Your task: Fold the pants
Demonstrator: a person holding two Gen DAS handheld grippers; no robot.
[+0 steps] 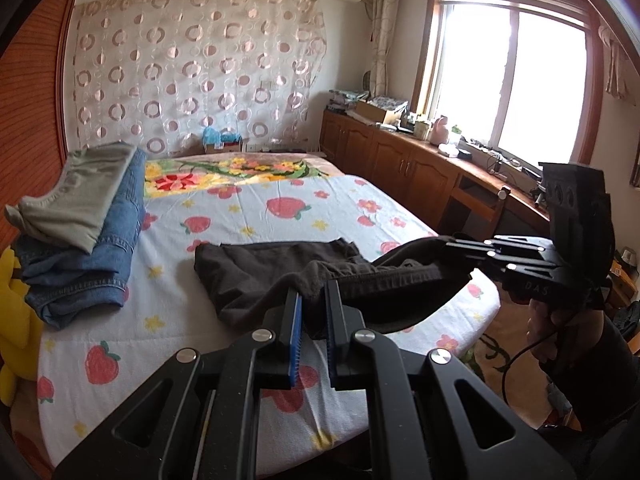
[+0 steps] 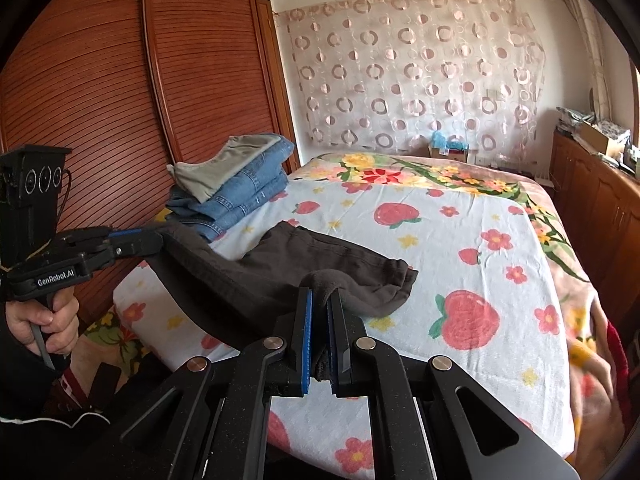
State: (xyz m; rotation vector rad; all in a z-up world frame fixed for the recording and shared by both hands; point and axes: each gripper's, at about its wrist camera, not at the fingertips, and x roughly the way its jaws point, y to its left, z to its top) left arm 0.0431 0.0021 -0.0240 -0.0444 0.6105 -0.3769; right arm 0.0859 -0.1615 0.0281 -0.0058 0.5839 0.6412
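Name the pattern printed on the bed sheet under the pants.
Red strawberries and small flowers on the white bed sheet, clearest in the right wrist view.

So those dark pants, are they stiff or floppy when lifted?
Probably floppy: the dark pants sag between the left gripper and the right gripper. Likely light, since small pinches hold the edge up. The far end lies rumpled on the bed sheet.

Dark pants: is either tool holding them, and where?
Both. The left tool and right tool are each shut on the raised near edge of the dark pants; the far end lies on the bed.
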